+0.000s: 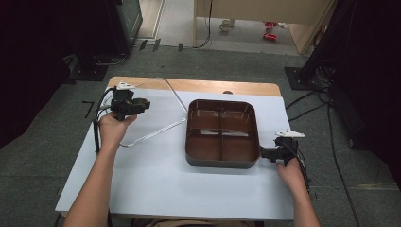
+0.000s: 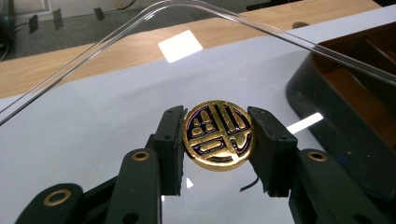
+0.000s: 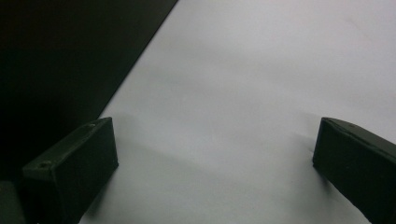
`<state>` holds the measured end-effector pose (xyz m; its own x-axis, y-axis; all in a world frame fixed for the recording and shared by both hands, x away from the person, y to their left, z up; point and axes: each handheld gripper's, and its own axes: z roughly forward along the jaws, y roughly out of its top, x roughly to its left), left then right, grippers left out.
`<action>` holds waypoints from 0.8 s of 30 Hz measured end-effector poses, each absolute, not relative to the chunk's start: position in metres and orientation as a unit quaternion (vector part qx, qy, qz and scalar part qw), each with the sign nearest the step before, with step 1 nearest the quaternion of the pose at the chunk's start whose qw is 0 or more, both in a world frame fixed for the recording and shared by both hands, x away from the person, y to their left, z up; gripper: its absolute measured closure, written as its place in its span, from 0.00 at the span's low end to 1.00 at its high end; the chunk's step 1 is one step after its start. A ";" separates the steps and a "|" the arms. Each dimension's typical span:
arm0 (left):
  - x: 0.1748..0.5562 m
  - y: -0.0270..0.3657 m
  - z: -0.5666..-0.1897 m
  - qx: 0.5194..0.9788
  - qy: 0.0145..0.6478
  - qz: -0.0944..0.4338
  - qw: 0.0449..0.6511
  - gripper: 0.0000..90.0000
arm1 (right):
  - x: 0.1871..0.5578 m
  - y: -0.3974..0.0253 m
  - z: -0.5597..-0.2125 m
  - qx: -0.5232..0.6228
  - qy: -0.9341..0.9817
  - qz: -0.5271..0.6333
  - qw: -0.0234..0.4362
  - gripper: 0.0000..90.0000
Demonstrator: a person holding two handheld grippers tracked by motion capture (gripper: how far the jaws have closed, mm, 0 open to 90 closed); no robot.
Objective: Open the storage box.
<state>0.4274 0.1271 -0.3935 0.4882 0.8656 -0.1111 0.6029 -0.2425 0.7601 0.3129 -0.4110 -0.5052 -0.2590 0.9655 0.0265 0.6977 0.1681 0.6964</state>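
Gripped between the two black jaws of the left gripper (image 2: pixel 217 140), low in the centre of the left gripper view, is a round gold emblem knob (image 2: pixel 218 134) with a dark relief pattern. It sits in the middle of a clear lid (image 2: pixel 116 84), whose curved rim sweeps across the upper part of that frame. In the high view the left gripper (image 1: pixel 126 105) is at the upper left of the white table (image 1: pixel 156 179), with the lid's thin transparent edge (image 1: pixel 158 127) slanting toward the middle of the frame.

The lid looks like light, stiff plastic, smooth and probably slippery, and being see-through its edges are hard to judge. The knob is the sensible place to hold it, as its raised sides give the jaws a purchase; held from one central point, though, the lid may tilt or swing.

Right of the lid, at the centre of the high view, sits a square dark-walled tray (image 1: pixel 222 163) with a brown interior split into four compartments; all four appear empty.

At the tray's lower right corner the right gripper (image 1: pixel 270 153) points at the wall. Its jaws stand wide apart with nothing between them, and bare table shows in the gap (image 3: pixel 219 154) in the right gripper view, the dark tray wall at the upper left there.
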 end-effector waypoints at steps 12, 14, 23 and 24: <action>0.442 0.147 -0.425 0.763 0.509 0.167 0.360 0.65 | 0.313 -0.411 -0.505 0.568 0.732 0.306 0.220 0.00; 0.444 0.147 -0.429 0.766 0.509 0.167 0.354 0.65 | 0.313 -0.411 -0.505 0.568 0.732 0.306 0.220 0.00; 0.453 0.140 -0.452 0.779 0.512 0.160 0.324 0.65 | 0.313 -0.411 -0.505 0.568 0.732 0.305 0.220 0.00; 0.453 0.140 -0.452 0.779 0.512 0.160 0.324 0.65 | 0.313 -0.411 -0.505 0.568 0.732 0.305 0.220 0.00</action>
<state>0.4529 0.1404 -0.4516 0.4237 0.9020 -0.0828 0.6947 -0.2649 0.6687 0.3128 -0.4108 -0.5052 -0.2582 0.9657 0.0257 0.6975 0.1680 0.6966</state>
